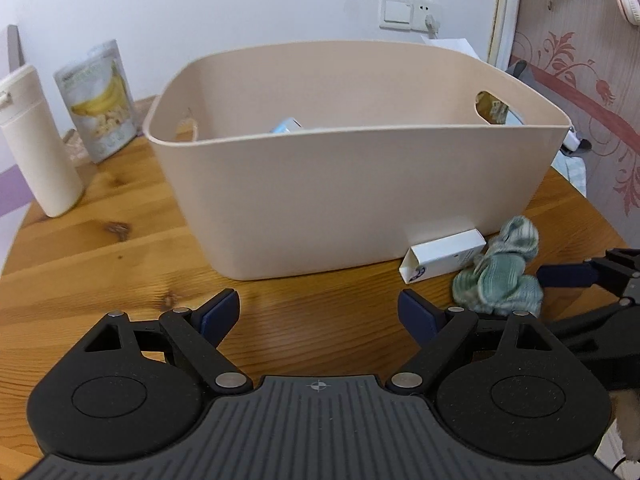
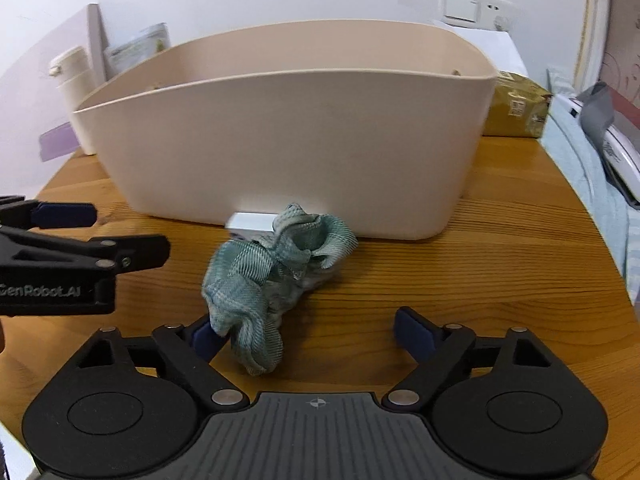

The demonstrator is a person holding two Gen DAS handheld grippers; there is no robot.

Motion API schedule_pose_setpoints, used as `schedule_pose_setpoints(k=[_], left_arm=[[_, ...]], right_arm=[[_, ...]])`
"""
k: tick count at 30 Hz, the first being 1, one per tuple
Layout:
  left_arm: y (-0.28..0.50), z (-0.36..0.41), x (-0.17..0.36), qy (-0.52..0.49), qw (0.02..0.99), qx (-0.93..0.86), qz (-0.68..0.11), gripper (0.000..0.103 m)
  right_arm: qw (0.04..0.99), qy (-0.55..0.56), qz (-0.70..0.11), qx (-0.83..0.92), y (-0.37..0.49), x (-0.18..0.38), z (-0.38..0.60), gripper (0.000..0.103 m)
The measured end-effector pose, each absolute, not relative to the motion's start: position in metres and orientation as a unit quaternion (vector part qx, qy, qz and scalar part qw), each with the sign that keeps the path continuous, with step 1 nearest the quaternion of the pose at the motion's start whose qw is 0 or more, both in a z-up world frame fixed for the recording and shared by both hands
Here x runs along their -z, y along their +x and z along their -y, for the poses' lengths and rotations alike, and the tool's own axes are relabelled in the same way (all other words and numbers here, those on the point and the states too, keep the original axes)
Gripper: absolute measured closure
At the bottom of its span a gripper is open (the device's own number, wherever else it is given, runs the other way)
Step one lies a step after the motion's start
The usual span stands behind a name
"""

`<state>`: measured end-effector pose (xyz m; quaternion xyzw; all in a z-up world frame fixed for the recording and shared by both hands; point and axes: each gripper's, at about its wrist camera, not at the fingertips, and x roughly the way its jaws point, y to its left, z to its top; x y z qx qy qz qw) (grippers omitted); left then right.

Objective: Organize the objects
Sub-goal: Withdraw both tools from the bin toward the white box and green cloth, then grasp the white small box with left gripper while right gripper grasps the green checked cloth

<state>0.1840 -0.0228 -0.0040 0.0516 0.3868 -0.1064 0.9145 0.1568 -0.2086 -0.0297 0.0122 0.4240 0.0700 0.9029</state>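
Observation:
A beige plastic basket [image 1: 360,184] stands on the round wooden table [image 1: 120,264]; it also shows in the right wrist view [image 2: 288,140]. A small box [image 1: 286,125] lies inside it. A crumpled green cloth [image 2: 268,276] lies in front of the basket, partly over a small white box [image 1: 444,254]. My right gripper [image 2: 310,334] is open, its left fingertip touching the cloth's near end. My left gripper [image 1: 320,312] is open and empty over bare table, left of the cloth [image 1: 500,276].
A white bottle [image 1: 38,140] and a banana snack pouch [image 1: 98,100] stand left of the basket. A gold packet [image 2: 518,106] lies behind its right side. A bed with a white device [image 2: 616,156] lies beyond the table's right edge.

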Motion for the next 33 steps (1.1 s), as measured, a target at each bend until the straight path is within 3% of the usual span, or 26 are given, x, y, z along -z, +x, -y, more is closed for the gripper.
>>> schedule_pose_setpoints(k=[20,24,33], left_arm=[[0.203,0.063,0.023,-0.021,0.9,0.143,-0.412,0.015],[0.204,0.069,0.02,-0.027,0.9,0.146,-0.41,0.015],[0.213,0.094,0.02,0.0,0.902,0.126,-0.413,0.015]], right_arm=[[0.911,-0.004,-0.412,-0.008,0.169,0.037,0.26,0.015],[0.908,-0.013,-0.417,-0.036,0.171,0.039,0.266,0.002],[0.909,-0.026,-0.413,-0.058,0.172,0.042,0.269,0.0]])
